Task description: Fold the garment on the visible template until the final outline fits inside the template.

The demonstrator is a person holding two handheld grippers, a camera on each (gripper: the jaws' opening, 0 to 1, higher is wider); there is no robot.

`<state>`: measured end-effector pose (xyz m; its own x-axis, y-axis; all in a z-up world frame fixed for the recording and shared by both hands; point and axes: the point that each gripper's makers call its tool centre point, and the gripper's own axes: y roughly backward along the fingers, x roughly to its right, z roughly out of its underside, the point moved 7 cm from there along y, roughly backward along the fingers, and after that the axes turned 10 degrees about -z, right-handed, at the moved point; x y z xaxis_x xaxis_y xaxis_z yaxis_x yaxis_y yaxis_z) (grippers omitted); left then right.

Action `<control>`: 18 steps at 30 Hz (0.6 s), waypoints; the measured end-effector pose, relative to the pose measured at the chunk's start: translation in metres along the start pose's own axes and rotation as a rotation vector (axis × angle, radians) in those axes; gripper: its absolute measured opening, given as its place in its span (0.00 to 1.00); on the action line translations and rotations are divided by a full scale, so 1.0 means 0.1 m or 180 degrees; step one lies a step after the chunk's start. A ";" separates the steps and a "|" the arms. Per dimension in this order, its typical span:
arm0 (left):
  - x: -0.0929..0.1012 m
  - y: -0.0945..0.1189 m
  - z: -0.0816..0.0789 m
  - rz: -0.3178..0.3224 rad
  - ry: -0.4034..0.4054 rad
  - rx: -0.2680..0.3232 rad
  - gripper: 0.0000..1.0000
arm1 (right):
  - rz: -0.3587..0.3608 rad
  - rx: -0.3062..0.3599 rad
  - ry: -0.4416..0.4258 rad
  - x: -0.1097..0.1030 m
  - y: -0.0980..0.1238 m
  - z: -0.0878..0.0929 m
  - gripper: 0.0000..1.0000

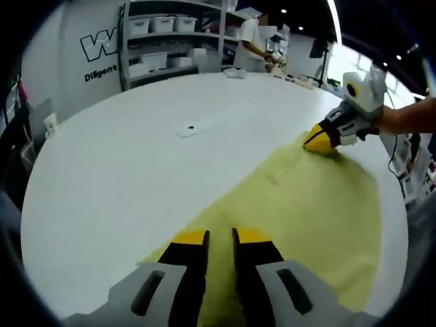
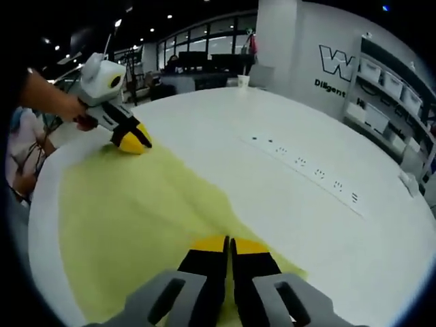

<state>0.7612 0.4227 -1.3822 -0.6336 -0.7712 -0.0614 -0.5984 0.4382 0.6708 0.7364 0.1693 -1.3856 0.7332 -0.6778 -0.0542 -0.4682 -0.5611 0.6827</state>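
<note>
A pale yellow-green garment lies flat on the white round table. In the left gripper view my left gripper rests at the cloth's near corner, its jaws closed to a narrow slit on the fabric. Across the cloth, my right gripper pinches the far corner, held by a hand. The right gripper view shows the reverse: my right gripper is shut on the garment edge, and my left gripper presses its yellow tips together on the opposite corner.
A row of sockets runs along the table, and a small plate lies in its top. Shelves with white bins and a person stand beyond the far edge. A cup sits far off.
</note>
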 end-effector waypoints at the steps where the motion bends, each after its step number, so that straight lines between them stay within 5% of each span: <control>1: -0.01 -0.01 -0.02 0.0002 -0.0021 0.0028 0.17 | 0.0002 -0.0026 -0.0031 0.00 -0.01 0.01 0.00; 6: -0.01 -0.11 -0.12 -0.0010 0.0030 0.0115 0.32 | 0.0014 -0.0023 -0.0079 -0.01 -0.03 0.00 0.00; 12: 0.08 -0.15 -0.13 0.0063 -0.0197 0.0097 0.06 | 0.0018 -0.0021 -0.0039 -0.01 -0.03 -0.01 0.00; 18: 0.05 -0.13 -0.14 0.0049 -0.0177 0.0042 0.03 | 0.0031 -0.0006 -0.0041 0.03 -0.03 0.00 0.00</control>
<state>0.7726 0.4062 -1.3813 -0.6689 -0.7376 -0.0924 -0.5945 0.4562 0.6621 0.7394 0.1689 -1.3878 0.7223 -0.6892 -0.0569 -0.4743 -0.5536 0.6845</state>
